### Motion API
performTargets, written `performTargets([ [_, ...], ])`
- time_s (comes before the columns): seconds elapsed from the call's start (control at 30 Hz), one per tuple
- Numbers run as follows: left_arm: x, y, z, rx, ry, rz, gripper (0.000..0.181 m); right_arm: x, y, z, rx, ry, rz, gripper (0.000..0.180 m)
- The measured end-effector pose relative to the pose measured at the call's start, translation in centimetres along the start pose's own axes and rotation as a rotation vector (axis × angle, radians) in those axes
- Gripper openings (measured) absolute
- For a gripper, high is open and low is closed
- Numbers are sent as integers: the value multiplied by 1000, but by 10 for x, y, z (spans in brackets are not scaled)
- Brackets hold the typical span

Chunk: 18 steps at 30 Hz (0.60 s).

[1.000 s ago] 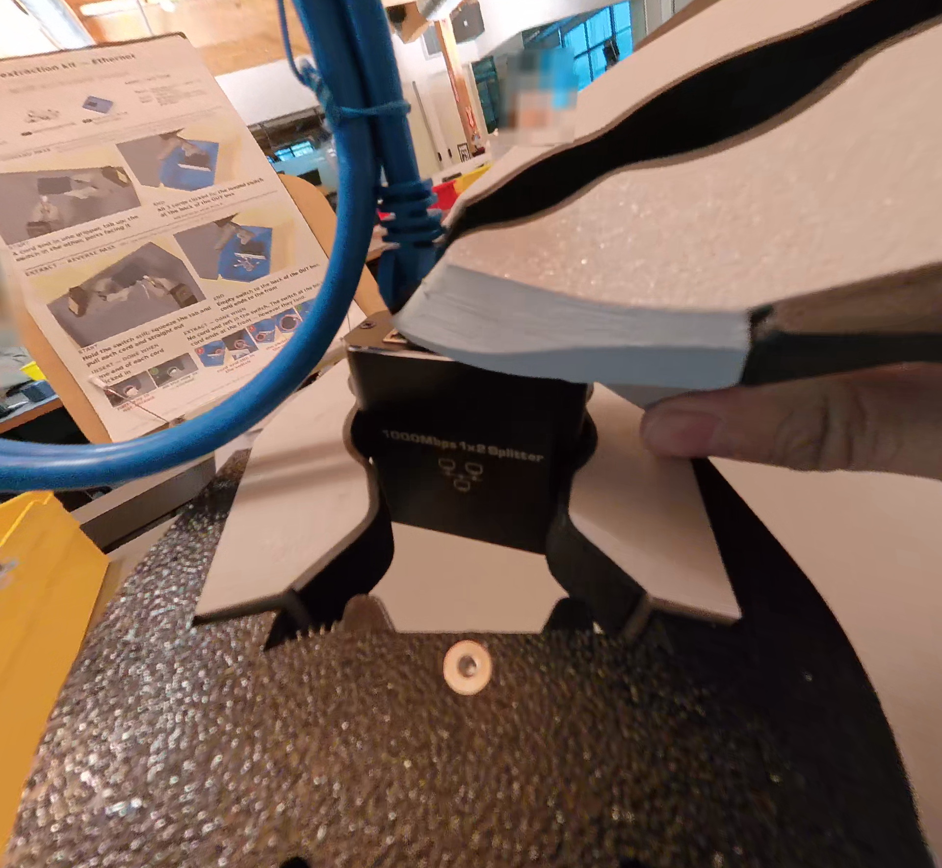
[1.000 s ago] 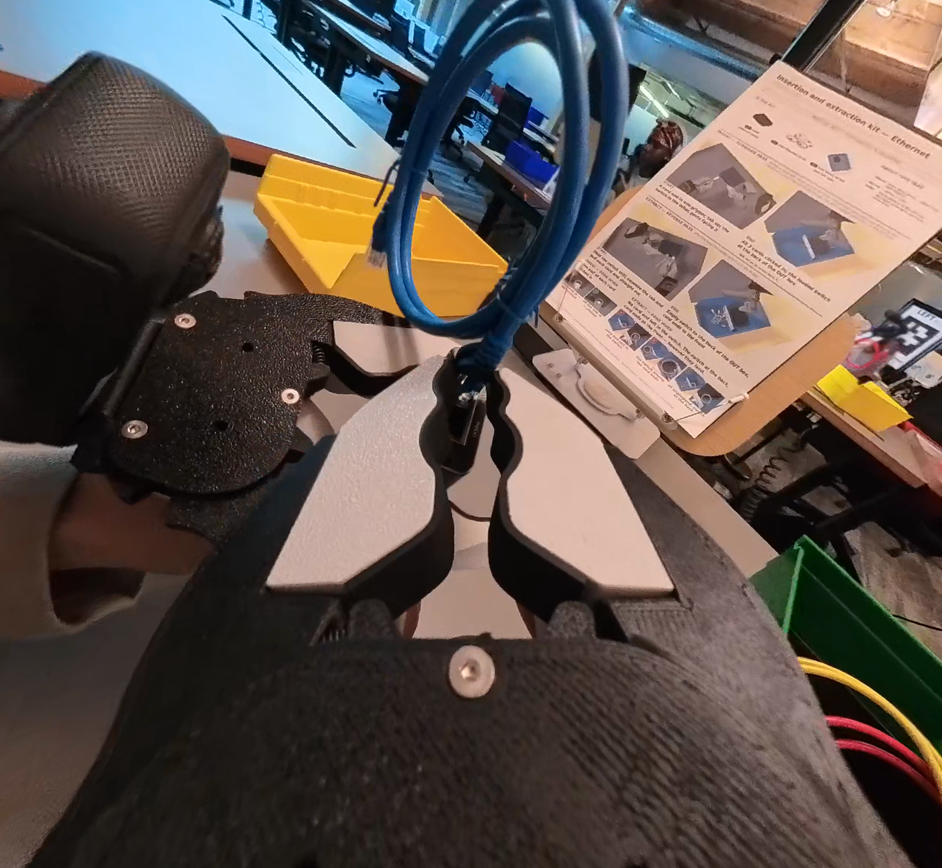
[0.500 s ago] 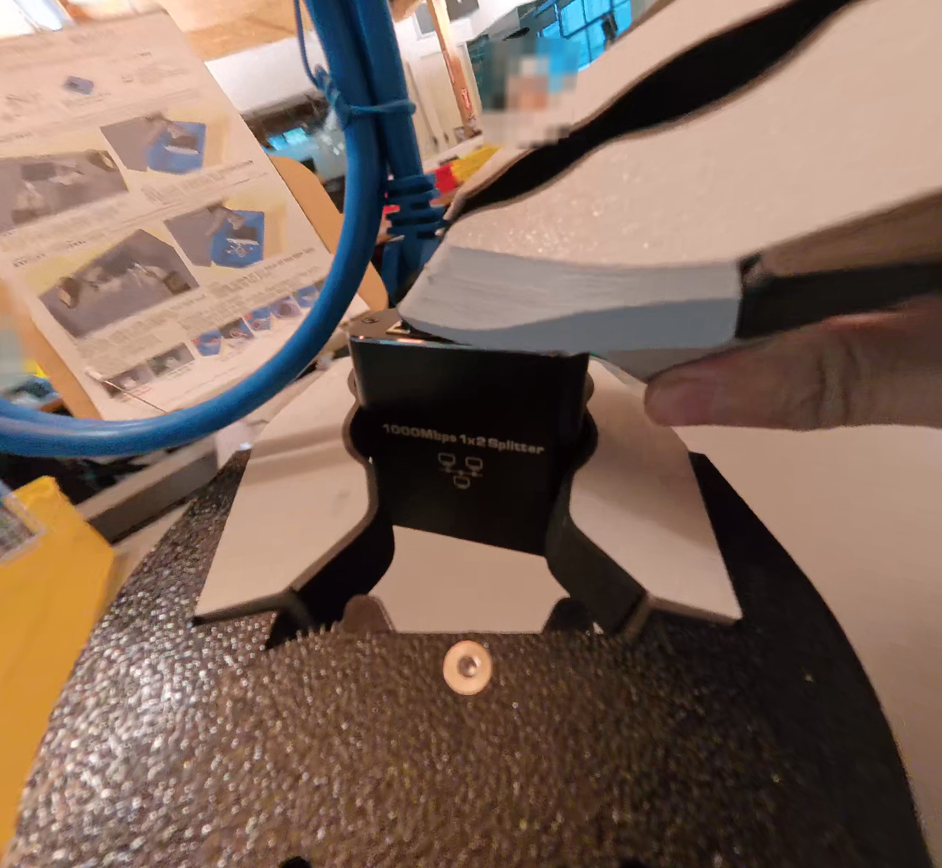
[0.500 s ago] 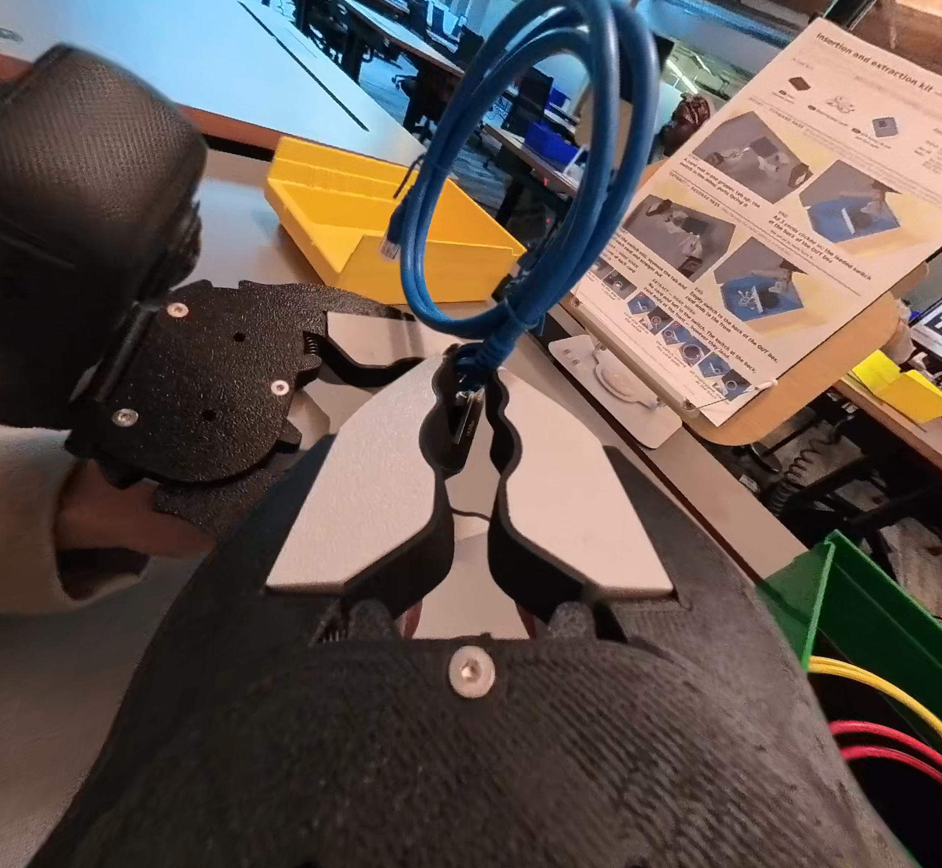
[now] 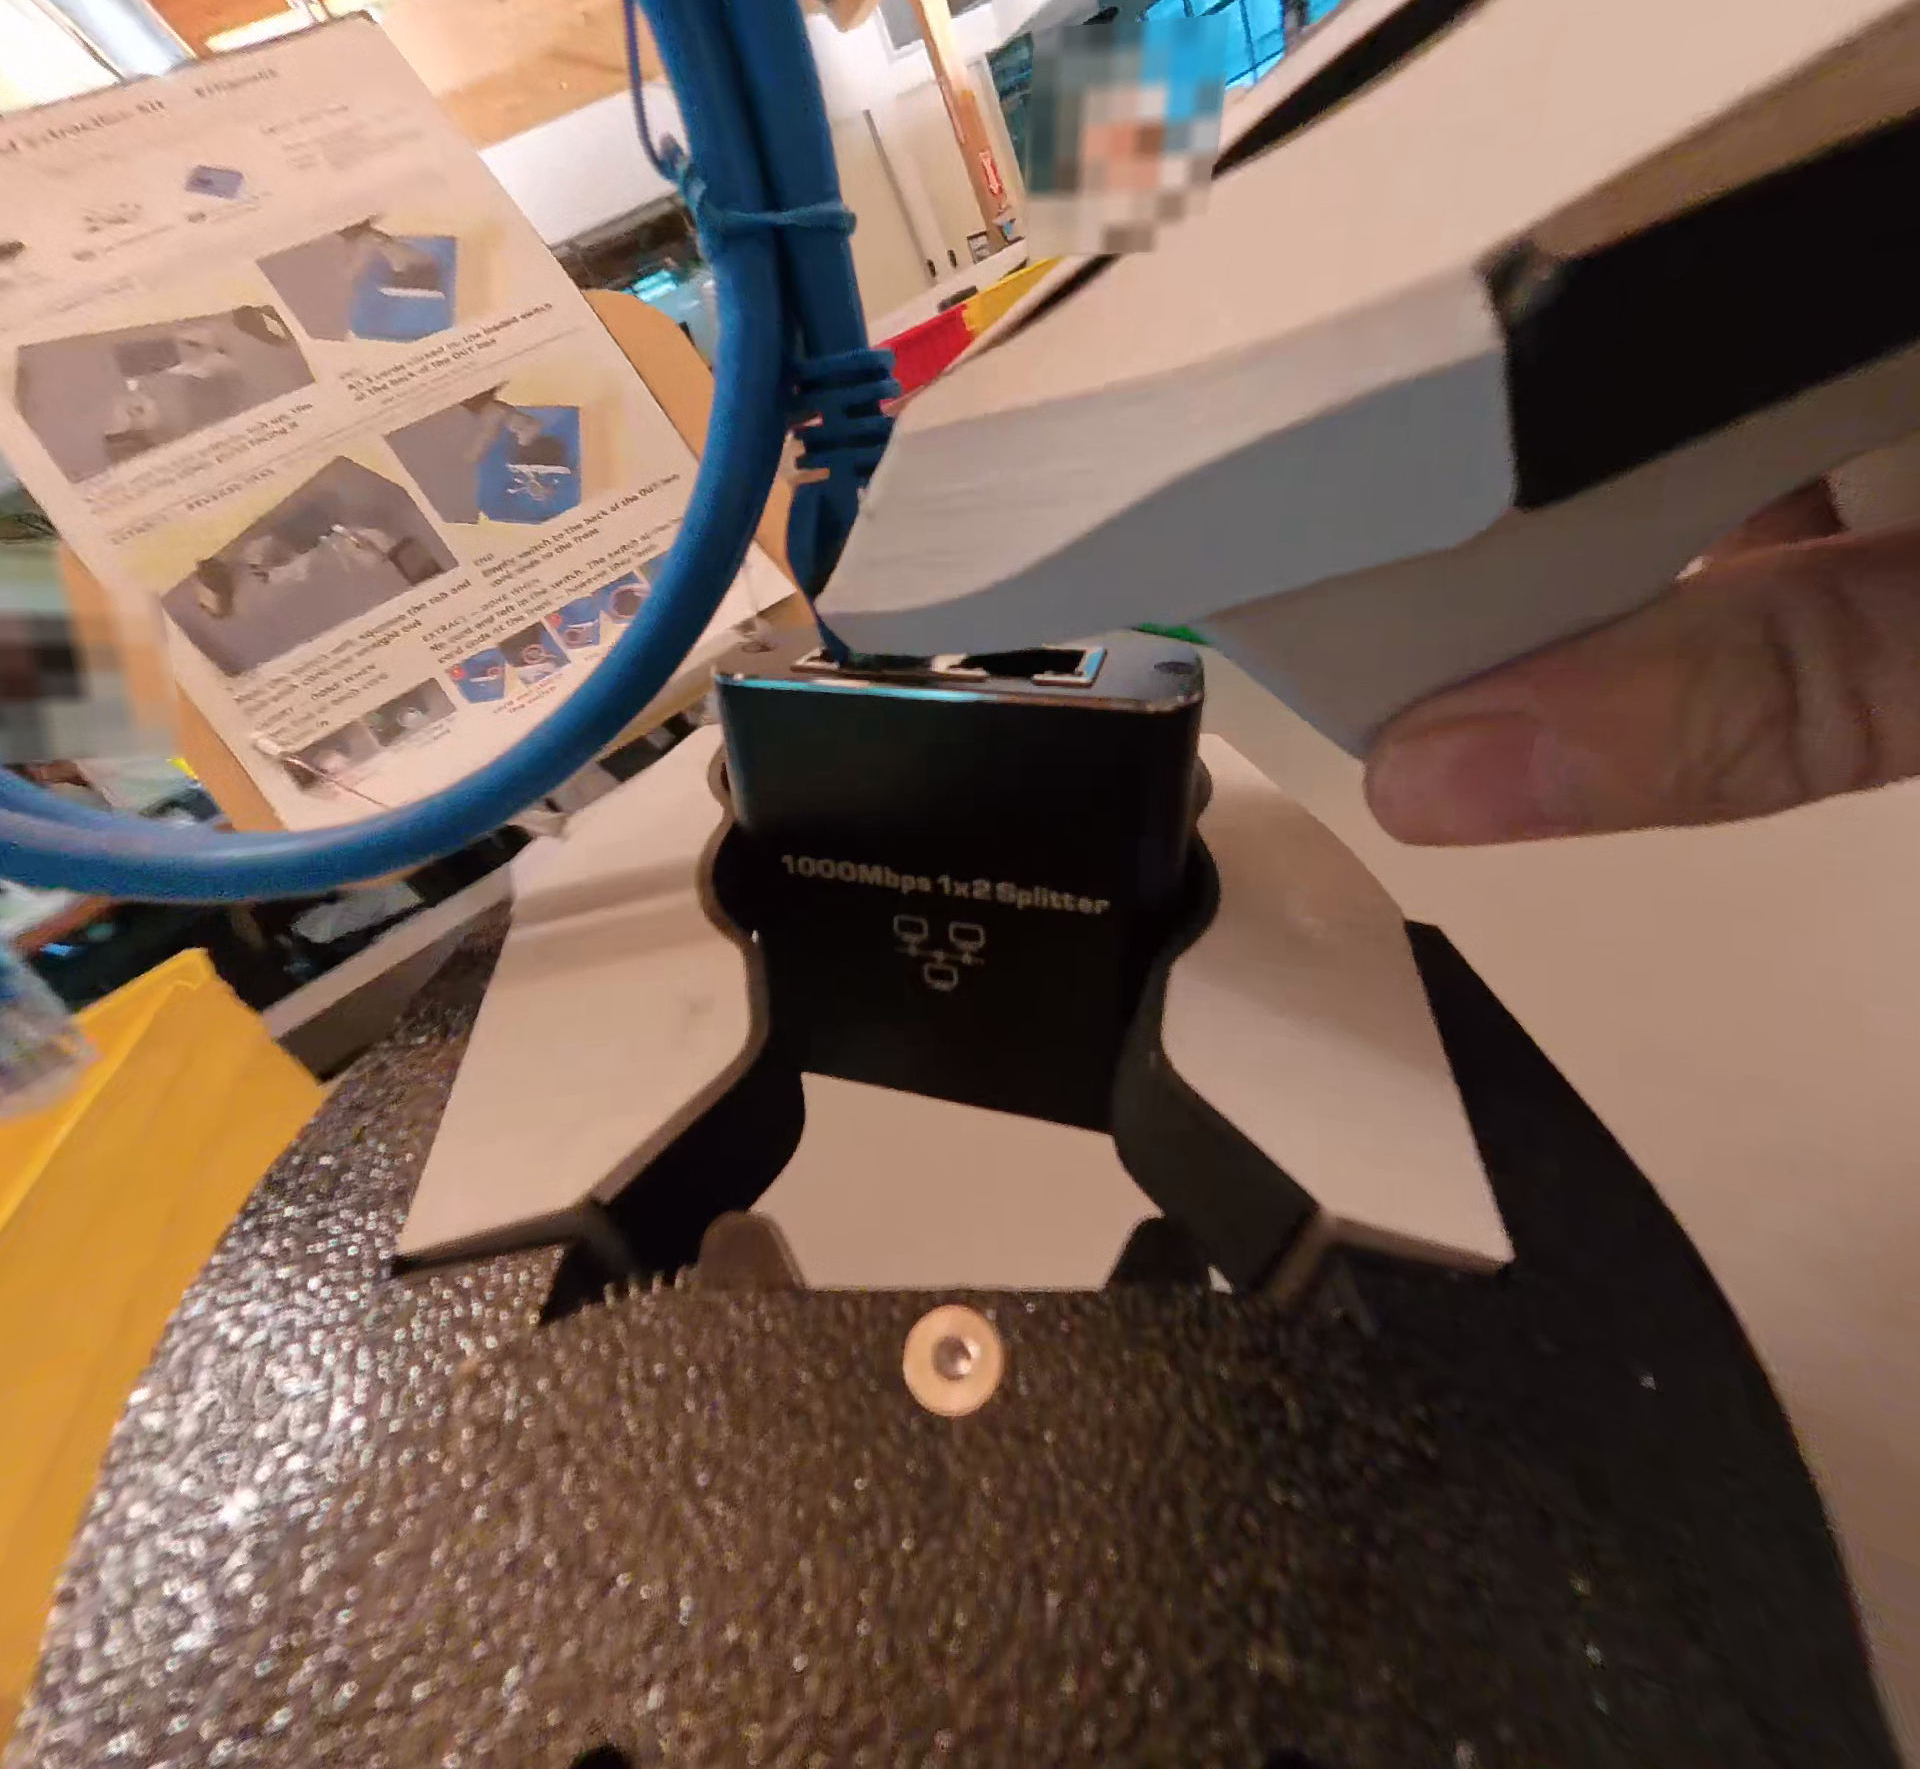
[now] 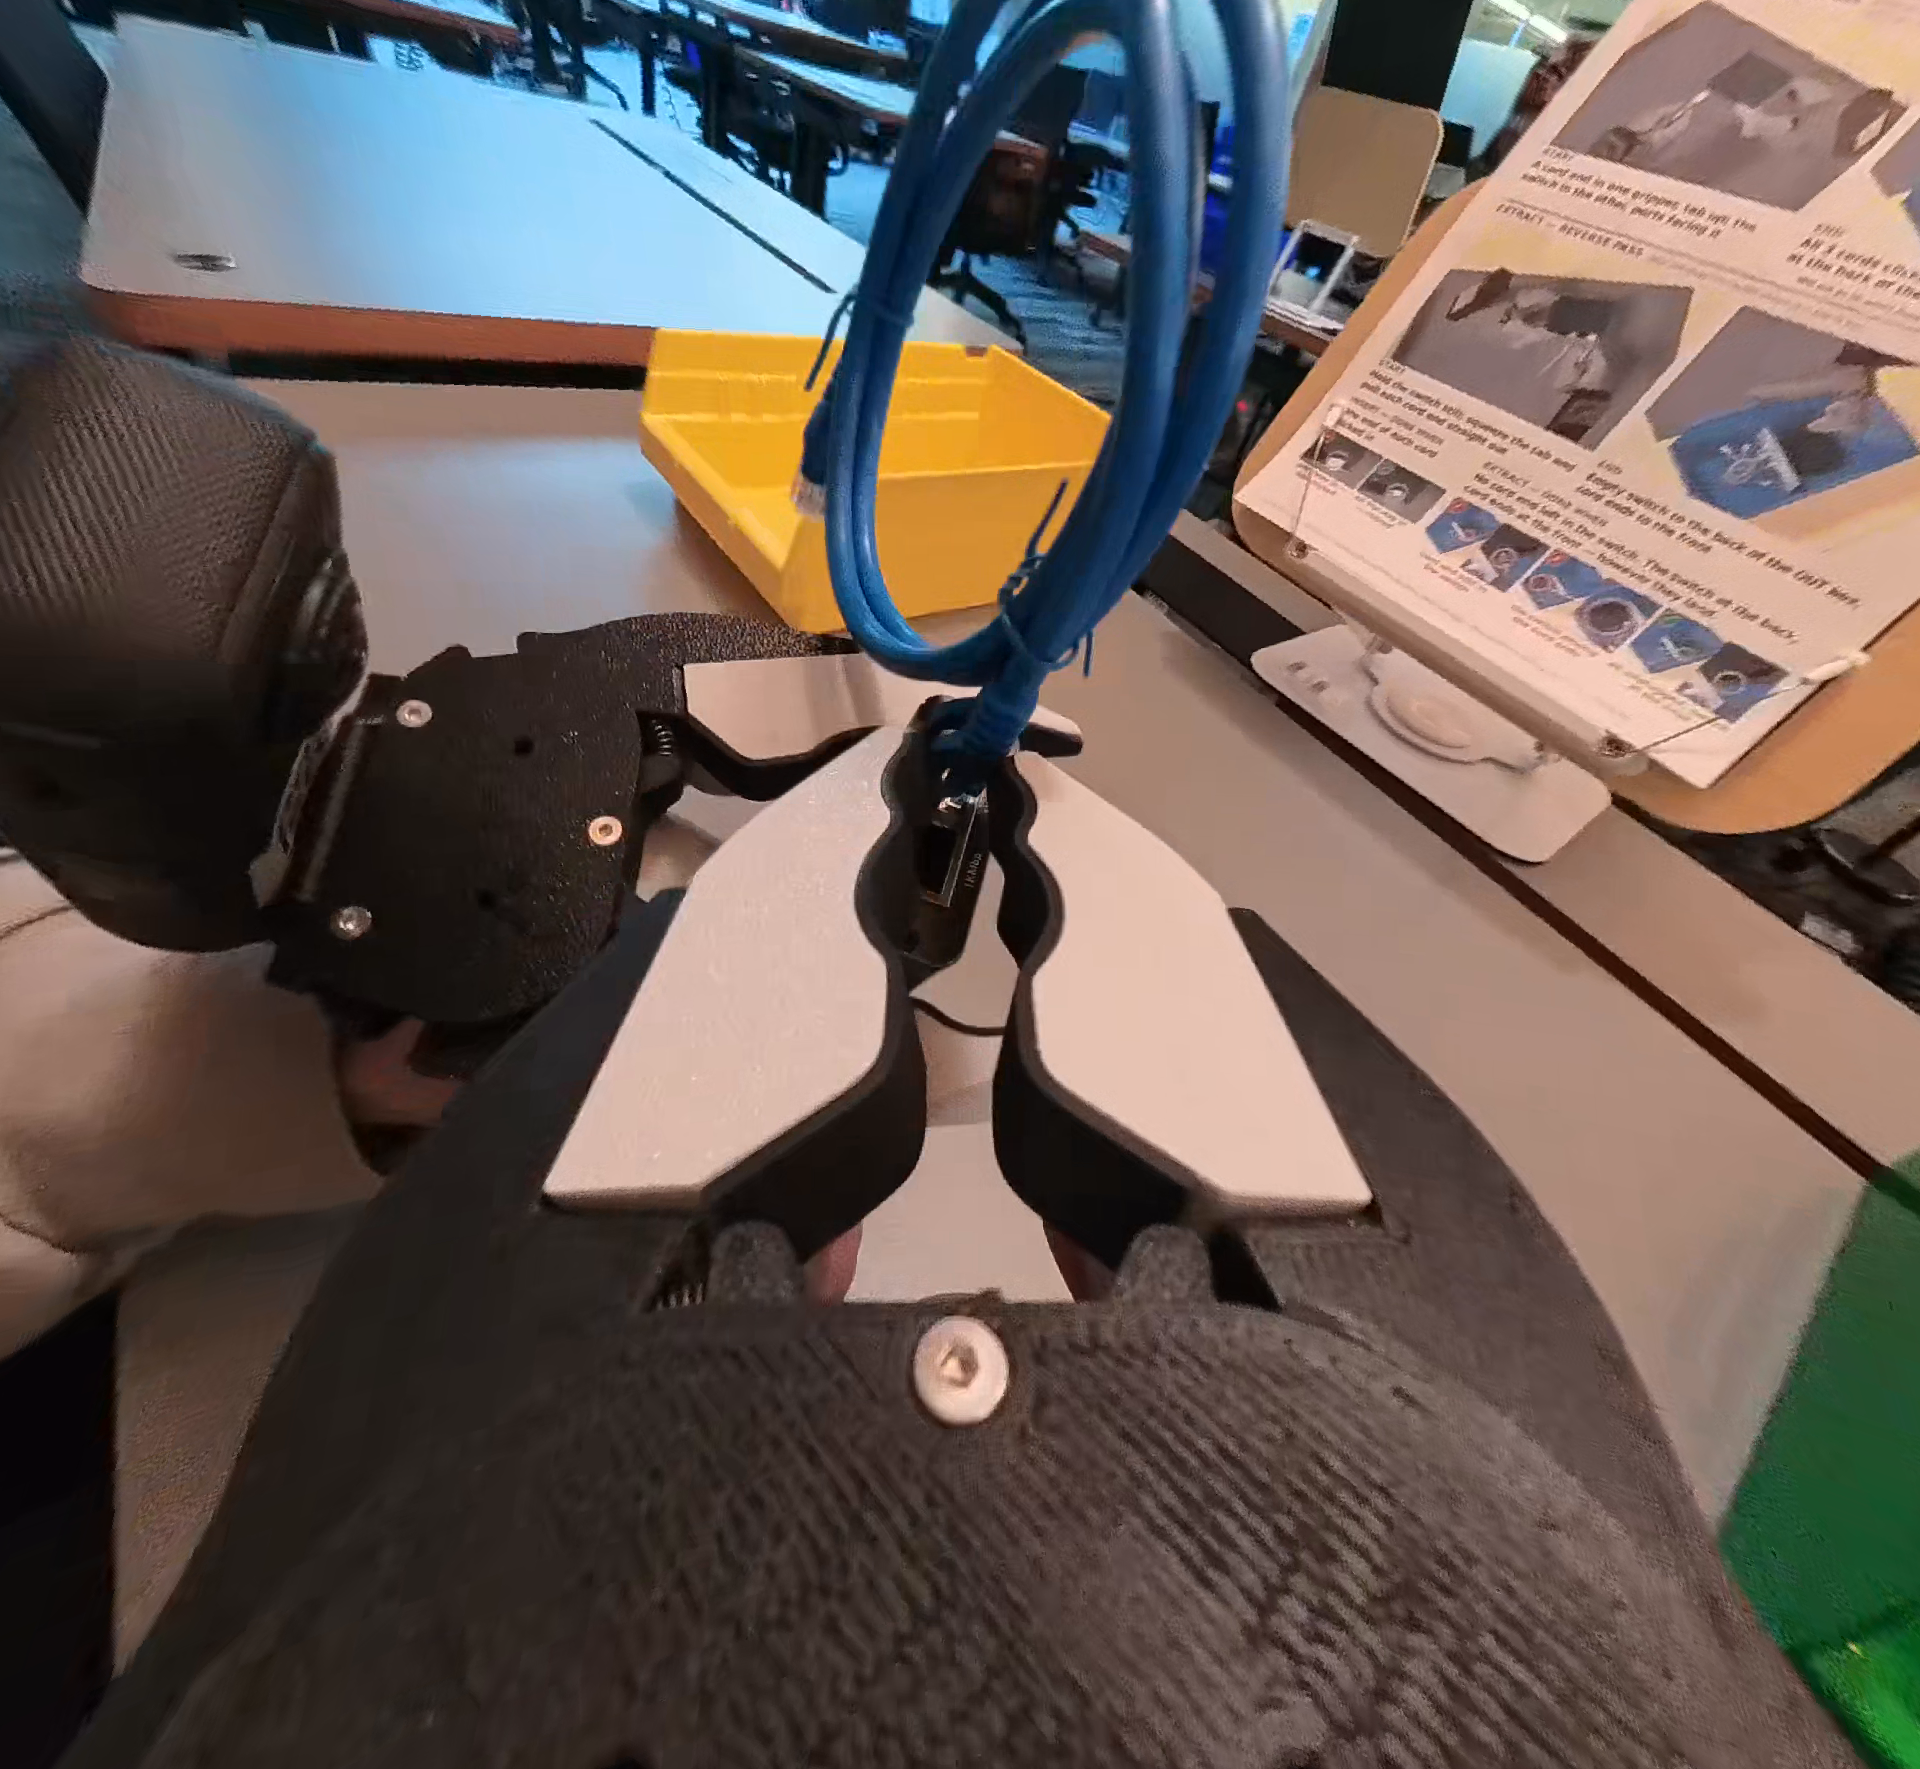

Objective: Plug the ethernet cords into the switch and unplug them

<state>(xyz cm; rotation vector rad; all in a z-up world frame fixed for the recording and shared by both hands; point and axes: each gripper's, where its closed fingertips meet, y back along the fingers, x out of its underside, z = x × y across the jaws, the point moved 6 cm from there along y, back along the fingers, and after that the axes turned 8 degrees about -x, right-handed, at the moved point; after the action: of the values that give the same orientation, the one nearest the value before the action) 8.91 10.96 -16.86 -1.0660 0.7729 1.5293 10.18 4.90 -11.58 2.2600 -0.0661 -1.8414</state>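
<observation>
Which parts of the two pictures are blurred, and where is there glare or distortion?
Left wrist view: the switch is sharp; the instruction sheet and the cord are slightly soft; the right hand-held gripper is close and blurred. Right wrist view: the green bin smears at the edge; the far tables bend from the wide lens; the cord is fairly sharp.

Pretty cramped over the switch (image 5: 956, 846): the right tongs (image 5: 1174, 514) sit right on top of its ports, with the blue cord (image 6: 1049, 285) looping up at 12 o'clock. The instruction sheet on its stand (image 6: 1621, 389) blocks 2 o'clock and the yellow bin (image 6: 883, 472) sits at 11. Bare bench (image 6: 1351, 898) between the stand and the tongs is the open lane, toward 3 o'clock.
</observation>
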Motion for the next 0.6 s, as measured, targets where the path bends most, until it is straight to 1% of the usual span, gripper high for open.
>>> performTargets([
  [0.07,2,1,5,-49,-81,-15,76,1,-1,1,-39,-50,-27,13],
  [0.13,2,2,10,-97,-162,-32,75,3,-2,-1,-103,-163,-96,13],
  [0.17,2,3,12,-117,-189,-43,78,3,-3,-2,-135,-213,-134,13],
  [0.23,2,3,13,-128,-219,-39,75,8,-4,-6,-182,-318,-193,13],
  [0.27,4,2,12,-121,-216,-33,75,8,-4,-6,-168,-295,-166,13],
  [0.33,4,2,9,-67,-116,-33,75,5,-5,-4,-123,-201,-114,13],
  [0.43,6,1,2,1,-27,-24,75,7,-3,-6,-107,-172,-76,12],
  [0.57,6,2,5,-56,-122,-30,76,9,-3,-7,-143,-237,-109,13],
  [0.6,7,1,5,-44,-101,-28,76,9,-3,-7,-135,-224,-106,13],
])
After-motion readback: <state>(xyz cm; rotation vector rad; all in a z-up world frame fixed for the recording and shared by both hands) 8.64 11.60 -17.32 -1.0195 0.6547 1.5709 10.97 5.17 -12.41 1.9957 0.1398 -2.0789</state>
